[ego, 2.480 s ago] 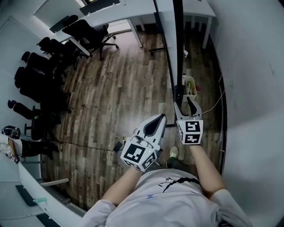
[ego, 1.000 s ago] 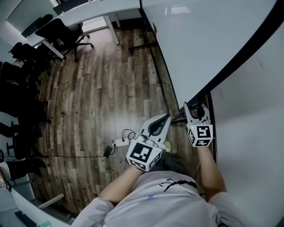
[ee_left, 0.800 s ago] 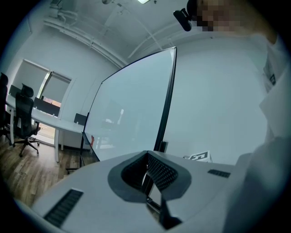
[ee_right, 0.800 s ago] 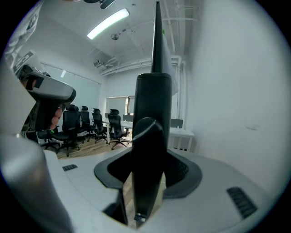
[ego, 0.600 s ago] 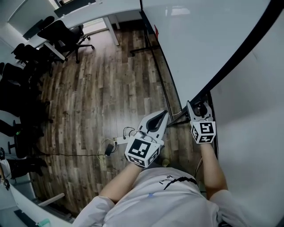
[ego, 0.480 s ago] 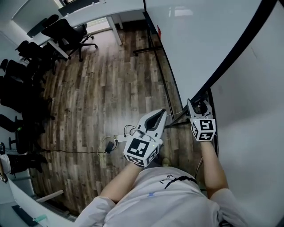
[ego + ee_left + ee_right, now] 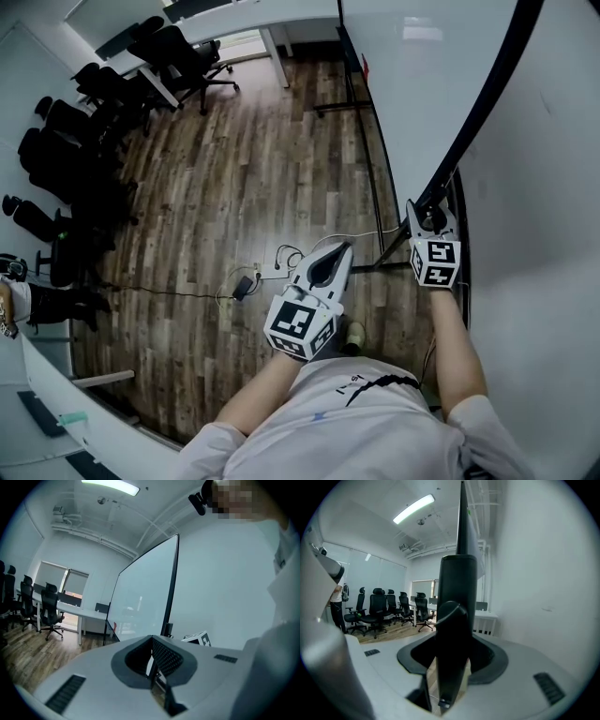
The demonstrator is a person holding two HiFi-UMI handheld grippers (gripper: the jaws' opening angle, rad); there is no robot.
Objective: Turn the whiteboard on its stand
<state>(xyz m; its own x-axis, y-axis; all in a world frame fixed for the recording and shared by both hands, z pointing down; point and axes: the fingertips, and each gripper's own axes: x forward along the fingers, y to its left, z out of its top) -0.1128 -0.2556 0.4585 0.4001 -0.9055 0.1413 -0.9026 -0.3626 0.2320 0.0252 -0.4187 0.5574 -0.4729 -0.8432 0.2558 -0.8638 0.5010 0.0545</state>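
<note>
You are looking steeply down at your own arms over a brown wood-plank floor (image 7: 234,187). The whiteboard (image 7: 422,84) fills the upper right of the head view. It is a tall white panel standing on edge, just ahead of you and close to the pale wall (image 7: 544,234) on your right. Its near side is a black frame edge (image 7: 458,588). The stand's thin black floor rail (image 7: 371,178) runs away from you along the floor under the panel.

Your right gripper (image 7: 429,216) is stretched out in front of you and meets that near edge low down. In the right gripper view the black edge stands upright between the 2 jaws and fills the gap, so the jaws are spread fairly wide and clamped on the whiteboard's frame.

Your left gripper (image 7: 339,251) floats over the floor to the left of the right one, apart from the board. Its 2 jaws are closed together with nothing between them. In the left gripper view the board's white face sits ahead and slightly to the right.

A white power strip with tangled cables (image 7: 267,275) lies on the floor just left of the left gripper. Black office chairs (image 7: 103,112) crowd the far left, and a white desk (image 7: 253,14) runs along the top.
</note>
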